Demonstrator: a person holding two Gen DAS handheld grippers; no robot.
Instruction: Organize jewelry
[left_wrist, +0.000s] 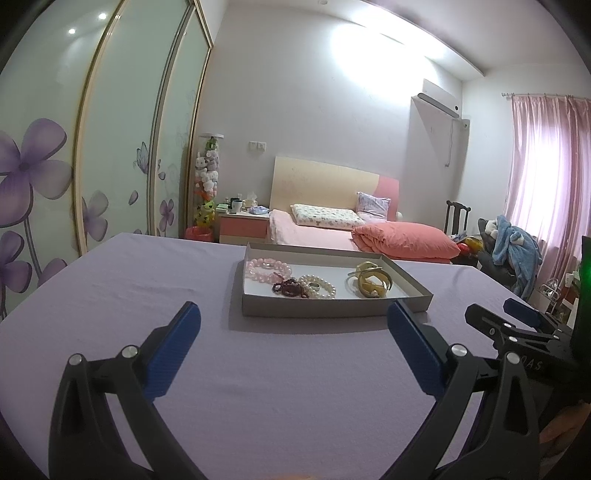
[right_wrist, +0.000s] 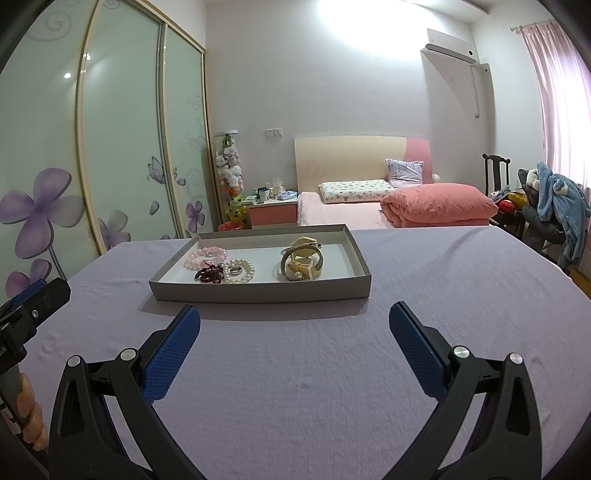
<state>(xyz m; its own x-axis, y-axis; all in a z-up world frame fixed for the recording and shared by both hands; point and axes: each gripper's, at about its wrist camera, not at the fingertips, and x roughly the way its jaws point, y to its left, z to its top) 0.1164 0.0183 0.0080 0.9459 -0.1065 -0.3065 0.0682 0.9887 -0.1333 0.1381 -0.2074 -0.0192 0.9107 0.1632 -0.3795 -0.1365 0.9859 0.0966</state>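
Left wrist view
Left hand-held gripper (left_wrist: 293, 317): released, blue pads spread wide, nothing between them, above the lilac-covered worktop (left_wrist: 129, 295).
Tray (left_wrist: 332, 305): shallow grey box on the worktop, just ahead of the fingertips.
Jewelry: pink bead bracelet (left_wrist: 266, 269) at the tray's left; dark red bead bracelet (left_wrist: 290, 287) and pearl bracelet (left_wrist: 318, 286) touching beside it; yellow-strapped watches (left_wrist: 371, 282) apart to the right.
Right hand-held gripper (left_wrist: 517, 314): at the right edge; whether released or clenched, I cannot tell.

Right wrist view
Right hand-held gripper (right_wrist: 294, 317): released, empty, over the worktop (right_wrist: 443, 277).
Tray (right_wrist: 258, 291): ahead, slightly left, holding the same pieces.
Bed (right_wrist: 351, 214): behind the worktop.
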